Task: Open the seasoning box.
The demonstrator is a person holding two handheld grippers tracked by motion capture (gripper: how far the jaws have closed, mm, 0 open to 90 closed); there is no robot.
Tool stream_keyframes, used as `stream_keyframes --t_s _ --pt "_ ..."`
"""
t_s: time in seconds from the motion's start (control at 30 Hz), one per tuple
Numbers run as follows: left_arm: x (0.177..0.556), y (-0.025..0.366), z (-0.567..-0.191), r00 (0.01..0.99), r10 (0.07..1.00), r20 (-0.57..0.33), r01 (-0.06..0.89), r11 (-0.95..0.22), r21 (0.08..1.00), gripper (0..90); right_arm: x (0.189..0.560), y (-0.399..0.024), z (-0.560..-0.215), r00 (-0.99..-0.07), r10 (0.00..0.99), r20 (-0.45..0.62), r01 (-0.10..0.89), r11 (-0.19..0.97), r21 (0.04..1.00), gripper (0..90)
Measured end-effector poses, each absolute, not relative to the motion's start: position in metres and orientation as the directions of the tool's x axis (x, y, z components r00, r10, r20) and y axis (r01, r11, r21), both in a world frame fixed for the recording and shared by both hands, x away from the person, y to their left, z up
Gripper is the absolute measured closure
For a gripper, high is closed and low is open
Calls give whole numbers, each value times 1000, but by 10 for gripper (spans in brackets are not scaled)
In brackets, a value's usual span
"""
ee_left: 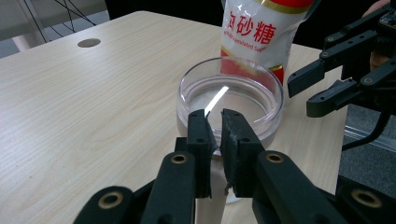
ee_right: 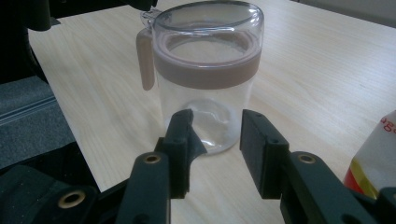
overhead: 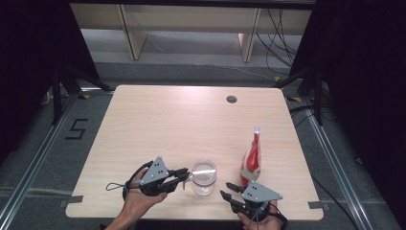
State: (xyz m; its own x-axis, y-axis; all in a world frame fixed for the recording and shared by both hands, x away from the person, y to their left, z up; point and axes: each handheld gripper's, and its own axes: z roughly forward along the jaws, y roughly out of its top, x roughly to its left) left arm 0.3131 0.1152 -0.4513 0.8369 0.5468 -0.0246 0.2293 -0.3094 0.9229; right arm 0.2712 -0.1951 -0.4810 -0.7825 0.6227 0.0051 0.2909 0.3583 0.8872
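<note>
A clear glass jar point(overhead: 204, 177) with a clear lid and a pinkish band stands near the table's front edge. My left gripper point(overhead: 186, 174) reaches it from the left and is shut on the jar's pinkish handle point(ee_right: 145, 60). In the left gripper view the jaws point(ee_left: 215, 127) pinch that handle, with the jar point(ee_left: 243, 91) just beyond. My right gripper point(overhead: 226, 189) sits to the jar's right, open. Its jaws point(ee_right: 217, 133) point at the jar point(ee_right: 208, 70) with nothing between them. A red and white sugar bag point(overhead: 252, 157) stands upright to the right of the jar.
The pale wooden table point(overhead: 167, 120) has a round cable hole point(overhead: 231, 99) at the back. The sugar bag point(ee_left: 264, 28) stands close behind the jar, with the right gripper point(ee_left: 336, 79) beside it. Dark curtains and floor rails flank the table.
</note>
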Motion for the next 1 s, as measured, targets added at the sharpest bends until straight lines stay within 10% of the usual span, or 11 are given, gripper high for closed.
stream_keyframes --t_s 1.0 --pt "310 114 -455 844 537 6 185 -302 935 824 273 -186 -478 -747 663 -43 258 349 901 749"
